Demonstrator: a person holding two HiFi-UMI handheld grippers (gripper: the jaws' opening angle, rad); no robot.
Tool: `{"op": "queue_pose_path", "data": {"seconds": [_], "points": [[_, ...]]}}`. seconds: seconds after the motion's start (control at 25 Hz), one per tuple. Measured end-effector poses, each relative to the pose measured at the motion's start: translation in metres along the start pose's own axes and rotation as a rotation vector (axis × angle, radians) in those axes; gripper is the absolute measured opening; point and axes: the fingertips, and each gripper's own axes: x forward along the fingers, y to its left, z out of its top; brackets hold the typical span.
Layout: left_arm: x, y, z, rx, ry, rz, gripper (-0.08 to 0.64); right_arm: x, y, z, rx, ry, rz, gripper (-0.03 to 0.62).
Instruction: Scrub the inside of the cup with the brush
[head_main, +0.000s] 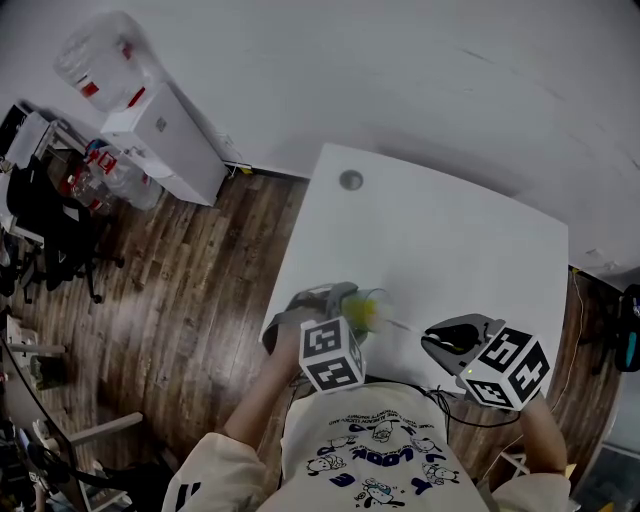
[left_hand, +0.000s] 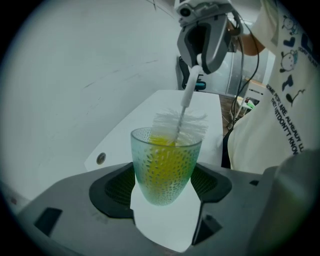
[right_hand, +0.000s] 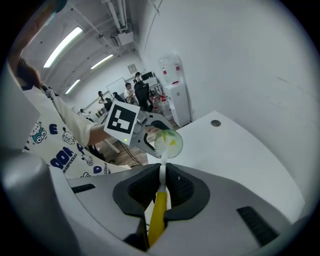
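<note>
The jaws of our left gripper (left_hand: 167, 187) press on either side of the cup (left_hand: 166, 167), holding its dimpled wall low down with the mouth turned away from us. In the left gripper view the brush (left_hand: 181, 120) comes down from the right gripper (left_hand: 200, 60) at the far side. Its white bristles sit at the rim, and something yellow, likely the tip of the head, shows through the wall.

In the right gripper view our jaws are pinched on the brush's thin stem, with the yellow handle trailing back between them. The stem runs straight ahead into the mouth of the cup, so shaft and cup axis look nearly in line.

In the head view the cup hangs over the near left part of the table (head_main: 450, 240), with its mouth turned right. The right gripper lies just to its right, and the stem bridges the gap. We judge that the scrubbing stroke must run along that left-right line.
</note>
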Motion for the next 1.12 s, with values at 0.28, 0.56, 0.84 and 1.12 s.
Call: {"op": "queue_pose_path", "data": {"seconds": [0.28, 0.56, 0.84, 1.12], "points": [[0.005, -0.001, -0.002, 0.041, 0.035, 0.017, 0.350, -0.001, 0.002, 0.013, -0.090, 0.038, -0.048, 0.046], [0.009, -0.004, 0.000, 0.084, 0.055, 0.033, 0.350, 0.003, -0.002, 0.015, -0.091, 0.064, -0.047, 0.046], [0.012, 0.000, 0.003, 0.137, 0.057, 0.071, 0.350, 0.003, -0.018, 0.015, -0.002, 0.045, 0.013, 0.046], [0.007, 0.004, 0.004, 0.140, 0.017, 0.076, 0.350, 0.000, -0.031, 0.016, 0.129, 0.015, 0.105, 0.046]]}}
